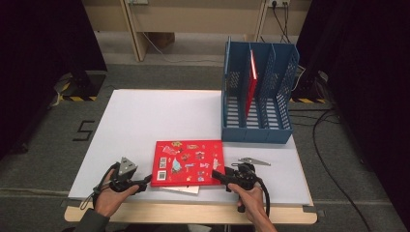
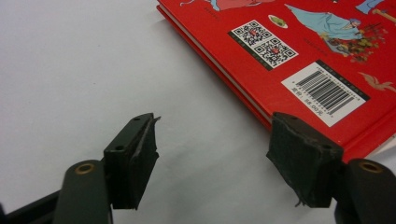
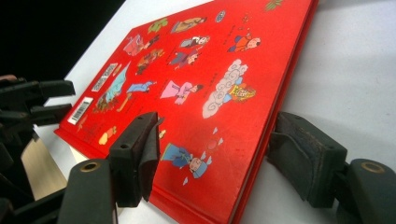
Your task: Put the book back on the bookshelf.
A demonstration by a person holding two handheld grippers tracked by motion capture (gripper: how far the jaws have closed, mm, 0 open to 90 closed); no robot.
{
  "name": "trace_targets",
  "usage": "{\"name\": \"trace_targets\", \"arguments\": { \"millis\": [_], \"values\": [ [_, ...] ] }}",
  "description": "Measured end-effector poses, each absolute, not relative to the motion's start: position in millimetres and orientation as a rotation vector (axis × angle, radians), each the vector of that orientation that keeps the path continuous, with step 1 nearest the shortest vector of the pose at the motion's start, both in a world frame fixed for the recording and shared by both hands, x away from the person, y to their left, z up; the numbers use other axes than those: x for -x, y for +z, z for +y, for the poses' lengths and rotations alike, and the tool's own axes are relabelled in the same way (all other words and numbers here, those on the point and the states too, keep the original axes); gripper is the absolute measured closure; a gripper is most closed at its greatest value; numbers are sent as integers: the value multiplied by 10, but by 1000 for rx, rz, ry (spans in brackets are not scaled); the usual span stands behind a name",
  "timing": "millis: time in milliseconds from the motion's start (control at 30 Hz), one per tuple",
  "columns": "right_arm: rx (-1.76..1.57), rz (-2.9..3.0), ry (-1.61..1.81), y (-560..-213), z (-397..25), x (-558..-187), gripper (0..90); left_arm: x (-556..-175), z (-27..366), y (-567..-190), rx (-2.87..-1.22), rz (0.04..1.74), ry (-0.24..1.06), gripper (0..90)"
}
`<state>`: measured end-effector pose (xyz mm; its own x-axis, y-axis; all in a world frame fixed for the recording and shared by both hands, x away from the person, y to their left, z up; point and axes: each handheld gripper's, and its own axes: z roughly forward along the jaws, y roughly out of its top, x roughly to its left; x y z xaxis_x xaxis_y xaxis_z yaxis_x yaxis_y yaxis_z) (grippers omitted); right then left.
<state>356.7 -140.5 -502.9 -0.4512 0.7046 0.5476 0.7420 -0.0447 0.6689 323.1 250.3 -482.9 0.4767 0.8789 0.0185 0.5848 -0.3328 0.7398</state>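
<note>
Two red books: one flat book [image 1: 187, 163] on the surface [image 1: 145, 121], one upright book [image 1: 251, 82] in the single blue rack [image 1: 258, 130]; two claws.

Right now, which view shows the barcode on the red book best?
The left gripper view: the barcode on the red book is close and sharp. The right gripper view shows it small and slanted; the high view shows a tiny white patch.

A red hardcover book [image 1: 187, 163] is laid flat at the near edge of the white worktop [image 1: 145, 125]. Its back cover is turned up, printed with small cartoon figures, QR codes and a barcode.
</note>
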Motion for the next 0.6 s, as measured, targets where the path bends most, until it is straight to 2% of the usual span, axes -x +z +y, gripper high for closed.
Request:
{"name": "trace_targets", "arguments": {
  "millis": [133, 300, 367, 400, 433, 467, 500, 567, 600],
  "values": [
    [1645, -2141, -1551, -5026, -1384, -3603, 337, -3214, 2471, -4814, -2070, 1186, 580, 364],
    [1689, -2018, -1612, -5000, -1409, -3620, 365, -3213, 2455, -4833, -2067, 1189, 606, 366],
    [1674, -1997, -1661, -4932, -1418, -3618, 383, -3212, 2438, -4845, -2071, 1188, 608, 399],
    [1660, -1973, -1690, -4899, -1421, -3621, 402, -3211, 2429, -4851, -2081, 1184, 610, 409],
    [1622, -1935, -1708, -4875, -1413, -3624, 495, -3212, 2412, -4862, -2073, 1182, 595, 410],
    [1547, -1869, -1712, -4880, -1362, -3619, 535, -3217, 2392, -4866, -2061, 1175, 576, 407],
    [1502, -1852, -1706, -4871, -1271, -3592, 528, -3218, 2367, -4861, -2058, 1169, 567, 387],
    [1495, -2017, -1694, -4813, -1108, -3564, 481, -3212, 2327, -4842, -2081, 1145, 591, 282],
    [1497, -2067, -1702, -4785, -1087, -3579, 509, -3205, 2321, -4840, -2091, 1136, 582, 262]
  ]
}}
